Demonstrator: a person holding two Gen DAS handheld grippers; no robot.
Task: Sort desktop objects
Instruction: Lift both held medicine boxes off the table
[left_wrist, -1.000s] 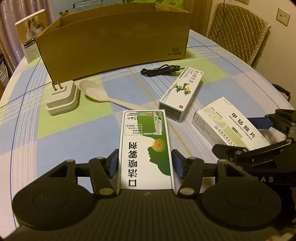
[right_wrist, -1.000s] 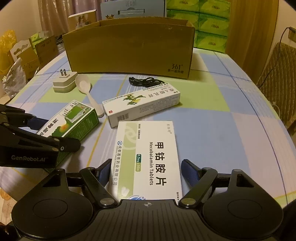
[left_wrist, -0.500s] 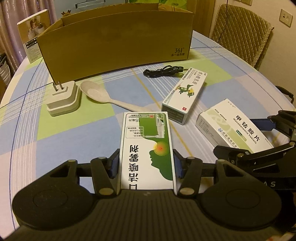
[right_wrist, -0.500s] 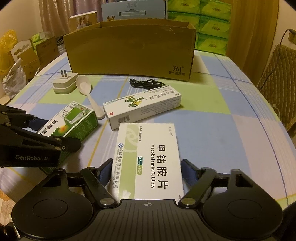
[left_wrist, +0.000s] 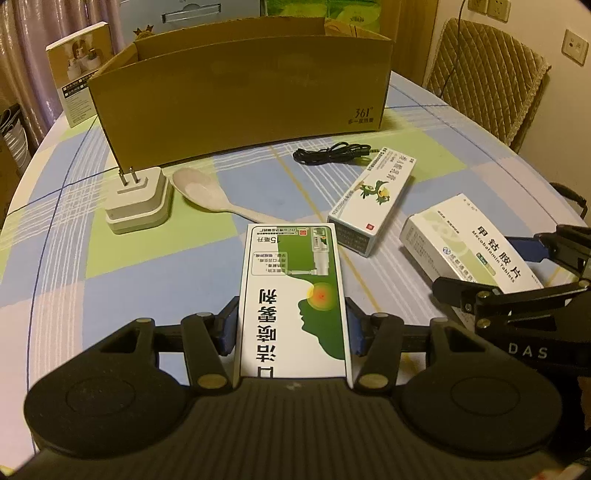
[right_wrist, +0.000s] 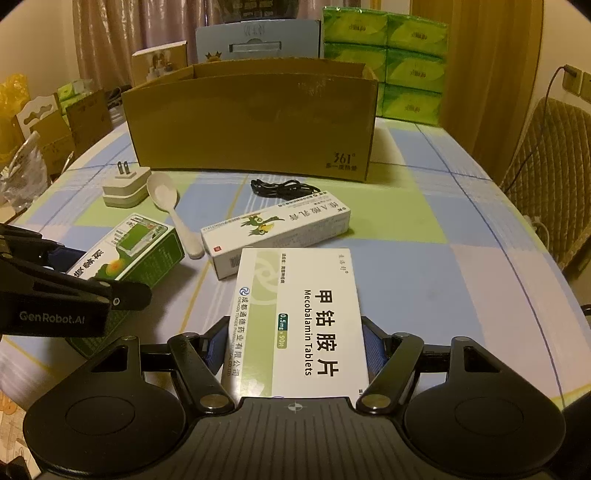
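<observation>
My left gripper (left_wrist: 291, 328) is shut on a green and white spray box (left_wrist: 291, 295); the box also shows in the right wrist view (right_wrist: 125, 254). My right gripper (right_wrist: 295, 350) is shut on a white Mecobalamin tablet box (right_wrist: 299, 317), which also shows in the left wrist view (left_wrist: 469, 243). A long white ointment box (left_wrist: 373, 199) (right_wrist: 277, 229), a white spoon (left_wrist: 210, 195) (right_wrist: 170, 206), a white plug adapter (left_wrist: 136, 203) (right_wrist: 125, 184) and a black cable (left_wrist: 332, 153) (right_wrist: 284, 186) lie on the table before an open cardboard box (left_wrist: 240, 96) (right_wrist: 255, 125).
The checked tablecloth (left_wrist: 66, 288) covers a round table. A quilted chair (left_wrist: 487, 77) stands at the right. Green tissue packs (right_wrist: 410, 62) and small cartons (right_wrist: 159, 66) stand behind the cardboard box.
Both grippers have closed on their boxes and lifted a little, moving slightly forward toward the cardboard box.
</observation>
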